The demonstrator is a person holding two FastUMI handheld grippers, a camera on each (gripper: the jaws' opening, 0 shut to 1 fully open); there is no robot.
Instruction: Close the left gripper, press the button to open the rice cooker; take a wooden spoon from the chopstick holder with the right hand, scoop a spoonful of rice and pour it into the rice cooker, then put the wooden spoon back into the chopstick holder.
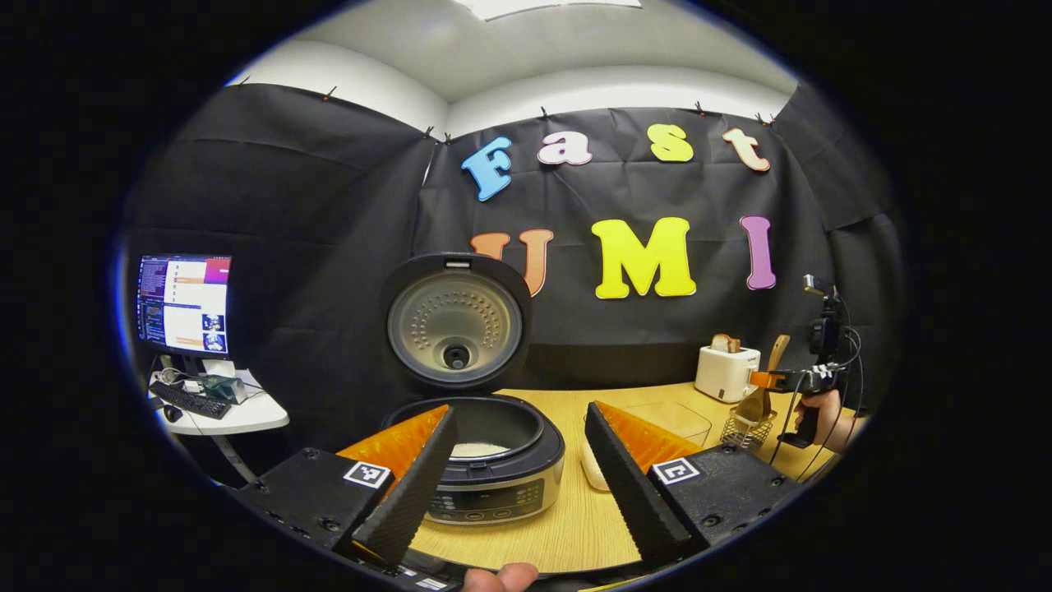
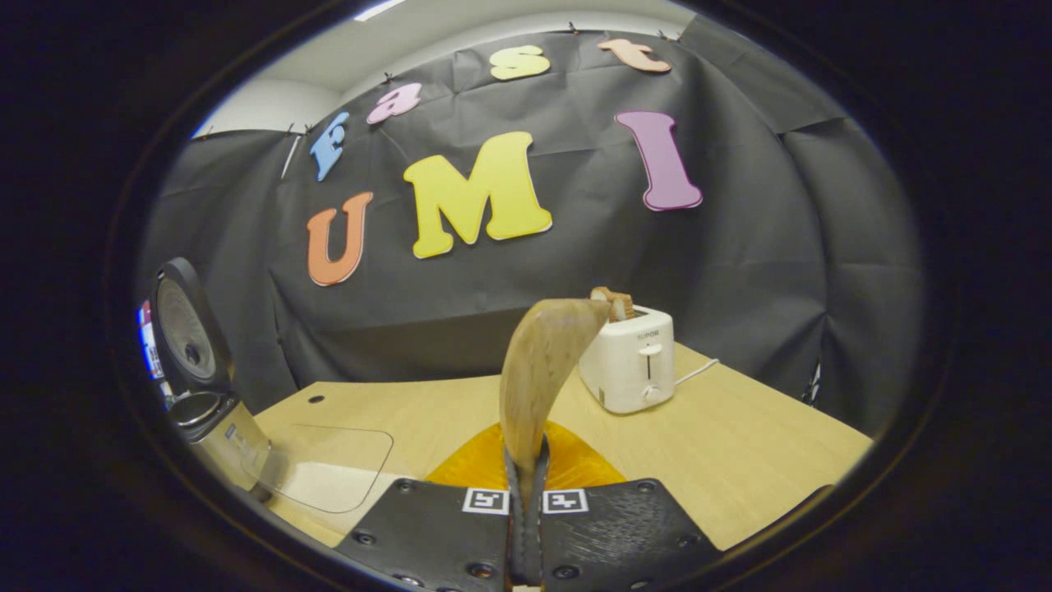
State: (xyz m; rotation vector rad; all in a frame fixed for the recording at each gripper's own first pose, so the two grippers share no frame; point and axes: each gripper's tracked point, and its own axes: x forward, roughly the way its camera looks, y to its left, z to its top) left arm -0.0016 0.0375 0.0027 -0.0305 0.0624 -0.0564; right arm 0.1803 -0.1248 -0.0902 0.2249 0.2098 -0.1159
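R claw clenched on wooden spoon, bowl upright above it; L claw released w/ rice cooker between fingers

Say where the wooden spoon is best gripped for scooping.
By its flat handle, from the handle end, as the right gripper does now: fingers shut on the wooden spoon, its bowl pointing forward and free for scooping.

A light wooden surface is carrying everything. The rice cooker is sitting on it at the left with its lid standing open, and a clear container holding rice is resting just beside it. Farther back, a white toaster is standing near the wall, with a wire chopstick holder sitting in front of it.
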